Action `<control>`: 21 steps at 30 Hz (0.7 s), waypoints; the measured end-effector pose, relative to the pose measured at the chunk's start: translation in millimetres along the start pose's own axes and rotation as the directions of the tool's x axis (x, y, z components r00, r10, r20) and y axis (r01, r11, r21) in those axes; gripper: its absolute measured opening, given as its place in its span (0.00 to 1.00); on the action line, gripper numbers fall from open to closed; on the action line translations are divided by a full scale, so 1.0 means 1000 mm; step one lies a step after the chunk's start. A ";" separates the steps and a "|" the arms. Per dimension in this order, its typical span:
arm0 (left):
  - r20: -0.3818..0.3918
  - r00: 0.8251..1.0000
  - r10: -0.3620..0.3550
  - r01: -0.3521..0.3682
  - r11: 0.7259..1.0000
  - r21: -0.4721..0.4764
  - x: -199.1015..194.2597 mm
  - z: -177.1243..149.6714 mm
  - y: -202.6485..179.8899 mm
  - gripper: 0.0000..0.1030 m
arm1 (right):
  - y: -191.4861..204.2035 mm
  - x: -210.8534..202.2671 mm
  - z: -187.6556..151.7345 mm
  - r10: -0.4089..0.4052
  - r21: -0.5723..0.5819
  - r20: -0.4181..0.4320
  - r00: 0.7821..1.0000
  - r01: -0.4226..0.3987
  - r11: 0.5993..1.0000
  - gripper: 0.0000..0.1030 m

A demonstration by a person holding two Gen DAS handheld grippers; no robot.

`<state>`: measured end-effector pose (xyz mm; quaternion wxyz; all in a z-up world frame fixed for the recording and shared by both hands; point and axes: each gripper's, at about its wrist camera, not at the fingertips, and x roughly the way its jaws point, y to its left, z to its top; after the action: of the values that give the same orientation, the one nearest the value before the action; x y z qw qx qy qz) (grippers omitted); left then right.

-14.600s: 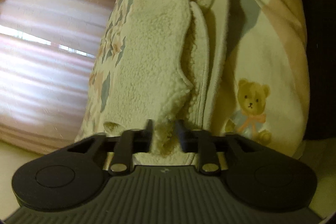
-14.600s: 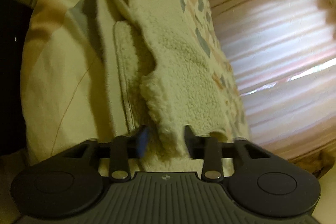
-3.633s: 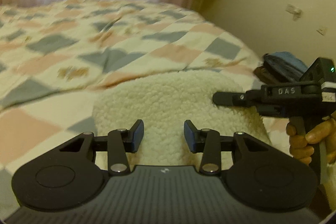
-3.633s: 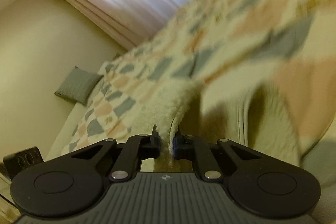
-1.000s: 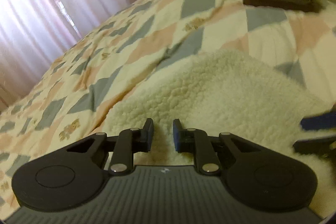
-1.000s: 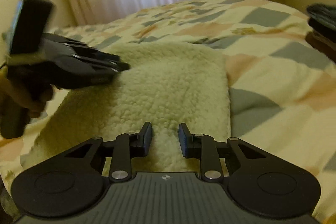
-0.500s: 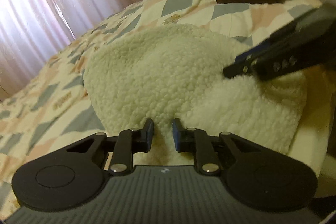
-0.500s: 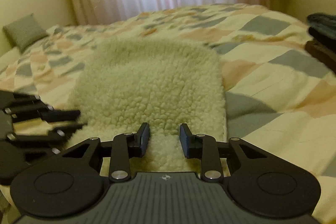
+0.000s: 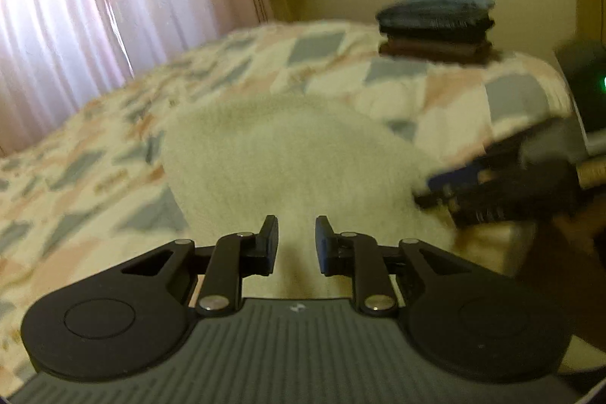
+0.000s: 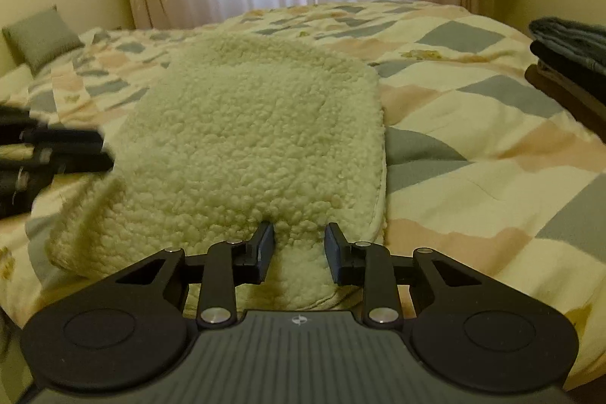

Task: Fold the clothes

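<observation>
Both claws (left (image 9: 296, 241), right (image 10: 297, 248)) widened over folded fleece (image 10: 250, 139).

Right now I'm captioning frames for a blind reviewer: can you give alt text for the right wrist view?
A folded cream fleece garment lies flat on a patchwork quilt, with the open right gripper at its near edge. The left gripper blurs in at left; folded dark clothes sit at right.

Both wrist views look low across the same fleece garment (image 10: 250, 139)
</observation>
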<state>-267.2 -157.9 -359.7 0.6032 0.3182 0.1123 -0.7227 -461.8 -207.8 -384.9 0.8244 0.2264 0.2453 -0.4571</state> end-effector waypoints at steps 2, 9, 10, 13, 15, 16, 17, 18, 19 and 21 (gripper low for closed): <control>-0.066 0.998 0.000 -0.001 1.000 -0.025 0.018 -0.016 -0.001 0.18 | 0.002 -0.003 0.000 -0.006 -0.008 0.003 1.000 0.006 1.000 0.29; -0.088 0.995 0.037 -0.044 0.996 -0.074 0.010 -0.004 -0.005 0.17 | 0.011 -0.014 -0.002 -0.028 -0.035 0.013 1.000 0.028 0.999 0.30; -0.085 0.996 0.034 -0.042 0.995 -0.089 0.005 -0.003 -0.004 0.18 | 0.012 -0.016 -0.002 -0.031 -0.039 0.014 0.999 0.031 0.999 0.30; -0.118 0.992 0.034 -0.050 0.990 -0.133 0.002 -0.006 -0.002 0.22 | 0.016 -0.017 -0.003 -0.047 -0.055 0.002 0.999 0.047 0.997 0.37; -0.174 0.984 0.048 -0.076 0.985 -0.158 0.010 -0.009 -0.002 0.22 | 0.015 -0.008 -0.007 -0.056 -0.051 -0.039 0.998 0.054 0.997 0.37; -0.183 0.982 0.055 -0.087 0.982 -0.170 0.008 -0.008 -0.003 0.22 | 0.013 -0.010 -0.007 -0.048 -0.024 -0.035 0.998 0.047 0.999 0.37; -0.193 0.979 0.063 -0.099 0.978 -0.182 0.005 -0.006 -0.005 0.22 | 0.011 -0.016 -0.005 -0.038 0.008 -0.026 0.999 0.038 0.999 0.37; -0.196 0.977 0.079 -0.115 0.977 -0.182 0.000 -0.003 -0.007 0.25 | 0.010 -0.022 -0.003 -0.027 0.030 -0.017 0.999 0.028 0.999 0.37; -0.200 0.975 0.094 -0.132 0.974 -0.182 -0.005 0.001 -0.010 0.31 | 0.009 -0.028 -0.001 -0.017 0.046 -0.009 1.000 0.017 0.999 0.38; -0.209 0.972 0.105 -0.146 0.971 -0.190 -0.014 0.005 -0.013 0.32 | 0.010 -0.041 0.004 -0.005 0.066 0.008 1.000 0.005 0.998 0.39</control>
<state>-279.7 -145.8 -350.3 0.6631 0.3313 0.2247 -0.6325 -471.9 -178.8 -355.4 0.8163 0.2509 0.2274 -0.4680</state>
